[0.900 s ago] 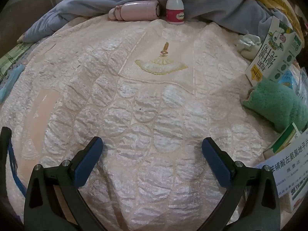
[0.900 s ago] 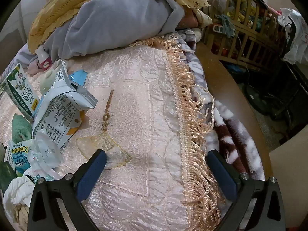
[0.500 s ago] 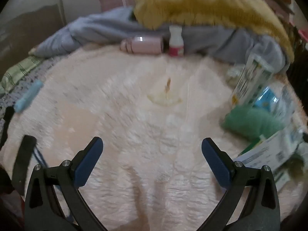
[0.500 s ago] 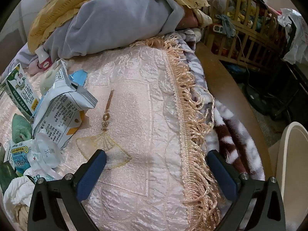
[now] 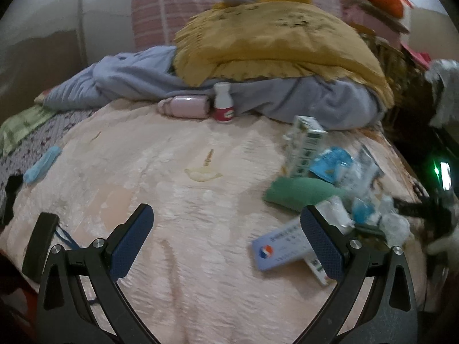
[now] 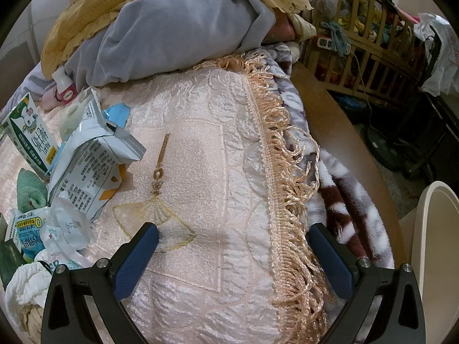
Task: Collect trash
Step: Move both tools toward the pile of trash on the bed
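We hold the left gripper (image 5: 226,246) spread fully wide and empty above the pink bedspread (image 5: 178,189); the trash pile (image 5: 338,183) lies at two o'clock. Our right gripper (image 6: 233,258) gapes equally, gripping nothing, with the torn milk carton (image 6: 91,157) at ten o'clock.

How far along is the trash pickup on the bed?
Nothing looks collected yet. Both tools, left and right, are open and empty above the bedspread. The milk carton, torn pouch, crumpled wrappers and medicine box remain. A cream bin waits bedside.
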`<action>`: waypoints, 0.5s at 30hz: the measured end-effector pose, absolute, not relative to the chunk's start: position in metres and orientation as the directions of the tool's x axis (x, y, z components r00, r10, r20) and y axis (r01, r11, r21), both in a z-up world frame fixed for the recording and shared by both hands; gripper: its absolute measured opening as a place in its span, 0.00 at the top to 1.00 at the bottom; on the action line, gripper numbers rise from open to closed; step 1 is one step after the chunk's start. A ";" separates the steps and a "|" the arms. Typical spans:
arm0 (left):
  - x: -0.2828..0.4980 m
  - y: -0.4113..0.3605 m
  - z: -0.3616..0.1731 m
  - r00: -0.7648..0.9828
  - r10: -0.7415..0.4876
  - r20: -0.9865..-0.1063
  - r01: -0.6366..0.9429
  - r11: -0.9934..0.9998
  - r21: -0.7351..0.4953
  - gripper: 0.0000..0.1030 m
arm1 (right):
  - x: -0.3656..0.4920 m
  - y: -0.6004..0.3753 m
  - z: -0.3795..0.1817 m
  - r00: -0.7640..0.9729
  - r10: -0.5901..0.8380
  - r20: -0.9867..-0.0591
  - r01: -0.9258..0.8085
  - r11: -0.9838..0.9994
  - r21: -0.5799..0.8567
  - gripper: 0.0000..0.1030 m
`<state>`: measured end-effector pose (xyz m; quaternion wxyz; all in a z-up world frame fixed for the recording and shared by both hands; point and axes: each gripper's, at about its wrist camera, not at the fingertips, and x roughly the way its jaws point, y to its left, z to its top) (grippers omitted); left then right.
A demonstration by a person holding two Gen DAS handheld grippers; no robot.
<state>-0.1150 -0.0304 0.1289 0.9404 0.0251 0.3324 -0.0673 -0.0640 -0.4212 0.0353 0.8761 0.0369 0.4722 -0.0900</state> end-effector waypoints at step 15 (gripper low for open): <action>-0.142 -0.084 0.143 0.789 -0.162 -0.593 0.194 0.981 -0.011 0.01 | -0.156 -0.390 0.106 0.643 -0.068 -0.763 0.154 0.987 0.043 0.00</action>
